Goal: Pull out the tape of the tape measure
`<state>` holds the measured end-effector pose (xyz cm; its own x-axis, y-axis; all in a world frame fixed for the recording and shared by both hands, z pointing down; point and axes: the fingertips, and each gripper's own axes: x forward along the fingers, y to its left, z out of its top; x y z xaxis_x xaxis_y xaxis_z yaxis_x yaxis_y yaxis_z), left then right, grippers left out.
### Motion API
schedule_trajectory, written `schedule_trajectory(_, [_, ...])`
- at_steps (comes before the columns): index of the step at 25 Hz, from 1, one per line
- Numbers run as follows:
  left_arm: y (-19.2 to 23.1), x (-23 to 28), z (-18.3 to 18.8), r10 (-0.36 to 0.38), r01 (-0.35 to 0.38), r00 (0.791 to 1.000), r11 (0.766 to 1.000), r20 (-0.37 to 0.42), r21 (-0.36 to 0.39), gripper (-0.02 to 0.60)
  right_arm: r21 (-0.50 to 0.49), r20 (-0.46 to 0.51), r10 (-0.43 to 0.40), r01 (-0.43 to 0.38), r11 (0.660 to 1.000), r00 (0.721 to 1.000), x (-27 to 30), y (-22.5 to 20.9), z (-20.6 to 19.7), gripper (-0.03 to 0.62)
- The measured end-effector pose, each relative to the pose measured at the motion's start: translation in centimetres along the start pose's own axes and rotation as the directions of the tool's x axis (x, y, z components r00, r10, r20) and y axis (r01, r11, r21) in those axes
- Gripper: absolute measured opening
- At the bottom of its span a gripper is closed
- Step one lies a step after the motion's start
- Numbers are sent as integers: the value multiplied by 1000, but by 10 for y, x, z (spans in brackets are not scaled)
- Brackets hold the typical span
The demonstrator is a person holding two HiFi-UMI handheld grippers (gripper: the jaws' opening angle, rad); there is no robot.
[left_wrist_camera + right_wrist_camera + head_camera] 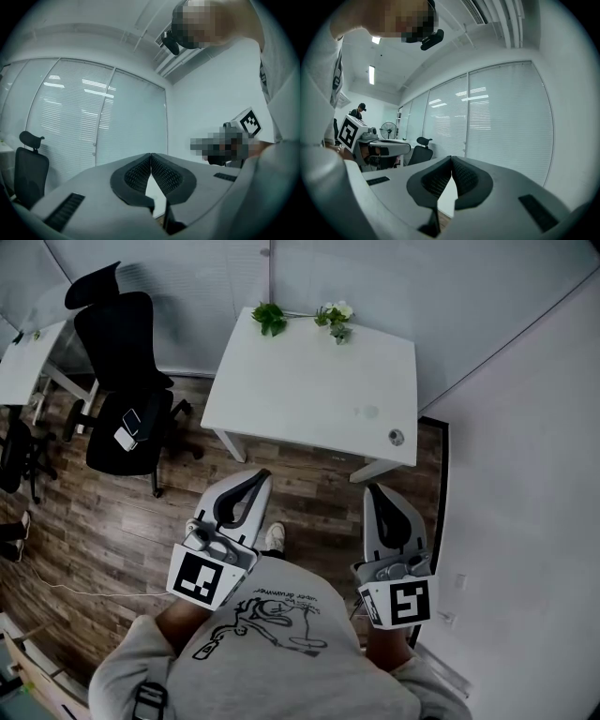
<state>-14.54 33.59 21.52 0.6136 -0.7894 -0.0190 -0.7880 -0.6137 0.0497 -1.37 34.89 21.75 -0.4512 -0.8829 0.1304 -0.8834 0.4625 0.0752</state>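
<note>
In the head view I stand back from a white table [309,390]. A small round grey thing [396,437], possibly the tape measure, lies near the table's front right corner. My left gripper [260,475] is held at chest height, short of the table's front edge, shut and empty. My right gripper [373,489] is held level with it on the right, also shut with nothing in it. In the left gripper view the left gripper [151,154] has its pads meeting at the tips. The right gripper [452,158] looks the same in the right gripper view.
Green and white sprigs [302,318] lie along the table's far edge. A black office chair [122,381] with a phone on its seat stands to the left on the wooden floor. A white wall [534,474] runs close on the right.
</note>
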Motion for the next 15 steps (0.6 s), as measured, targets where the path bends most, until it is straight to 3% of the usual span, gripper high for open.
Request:
schedule_trajectory(4, [23, 7, -2, -1, 1, 1000, 1000, 18, -25, 20, 7, -7, -4, 4, 1000, 1000, 25, 2, -3, 10])
schedule_trajectory(15, [58, 23, -19, -17, 16, 999, 1000, -36, -14, 20, 14, -26, -40, 41, 999, 999, 55, -6, -10, 9])
